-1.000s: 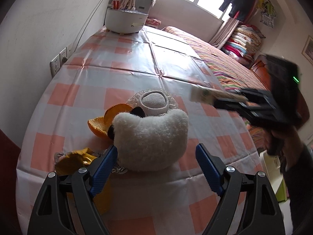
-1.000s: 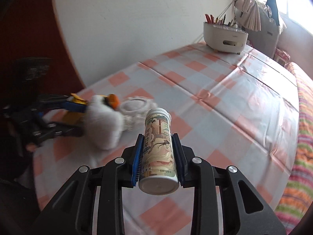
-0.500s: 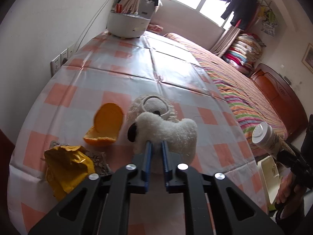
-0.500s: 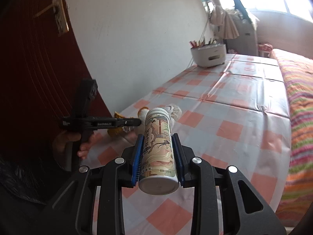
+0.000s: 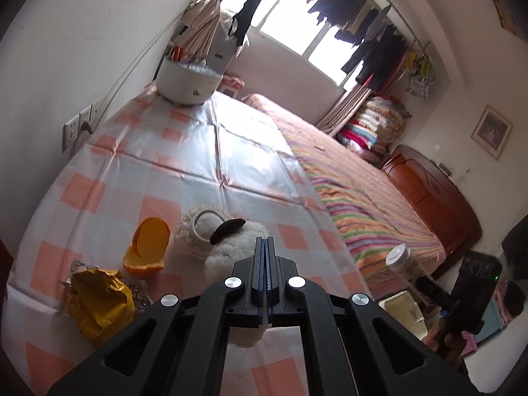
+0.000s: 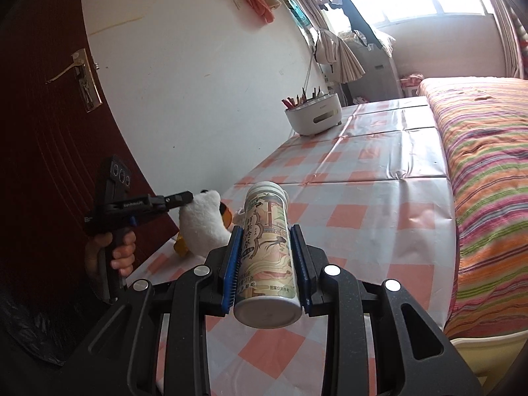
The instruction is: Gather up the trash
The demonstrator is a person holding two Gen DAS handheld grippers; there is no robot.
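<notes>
printed bottle | clamped lengthwise | yellow wrapper, orange peel | on tablecloth

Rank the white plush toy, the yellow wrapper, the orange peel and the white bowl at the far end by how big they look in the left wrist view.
1. White plush toy, partly hidden by the left tongs.
2. White bowl and yellow wrapper look about alike; the bowl sits farther off, so no ranking.
3. Orange peel, smallest.

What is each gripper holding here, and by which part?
Right gripper: printed cylindrical bottle, clamped at its lower body. Left gripper: shut against the white plush toy; grip unclear.
</notes>
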